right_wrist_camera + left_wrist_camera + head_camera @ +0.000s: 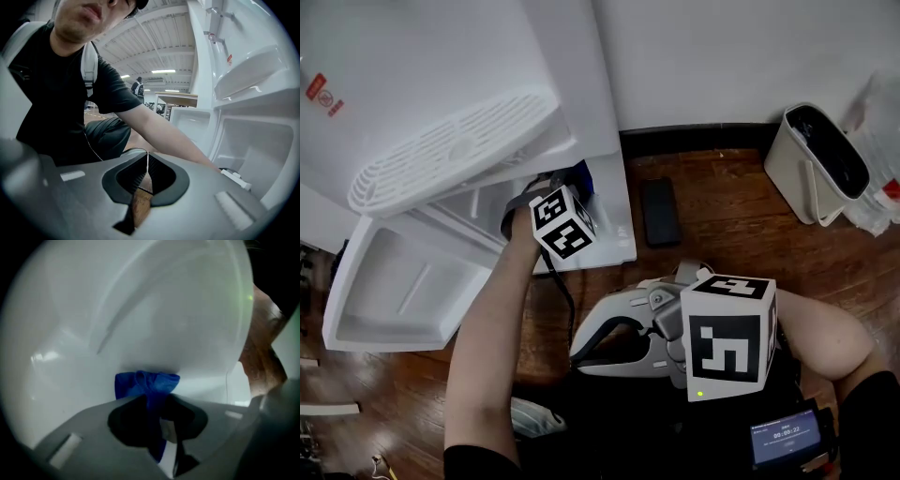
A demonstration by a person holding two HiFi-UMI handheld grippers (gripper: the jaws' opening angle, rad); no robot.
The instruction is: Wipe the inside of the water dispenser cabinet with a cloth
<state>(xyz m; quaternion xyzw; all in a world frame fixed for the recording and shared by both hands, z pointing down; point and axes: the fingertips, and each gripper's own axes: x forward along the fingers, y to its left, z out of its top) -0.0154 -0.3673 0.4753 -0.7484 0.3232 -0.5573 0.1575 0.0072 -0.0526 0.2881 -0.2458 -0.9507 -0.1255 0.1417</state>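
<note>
my left gripper (157, 414) clamped on blue cloth (146, 383) | cloth bunch at my 12 o'clock, spread 9-to-3, touching white cabinet wall (140, 310) | my right gripper (143, 183) jaws together, empty, farther off | left is the wiping hand

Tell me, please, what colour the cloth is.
The cloth is blue, clearest in the left gripper view.

glossy white plastic cabinet (140, 310), blue cloth (146, 383)
</note>
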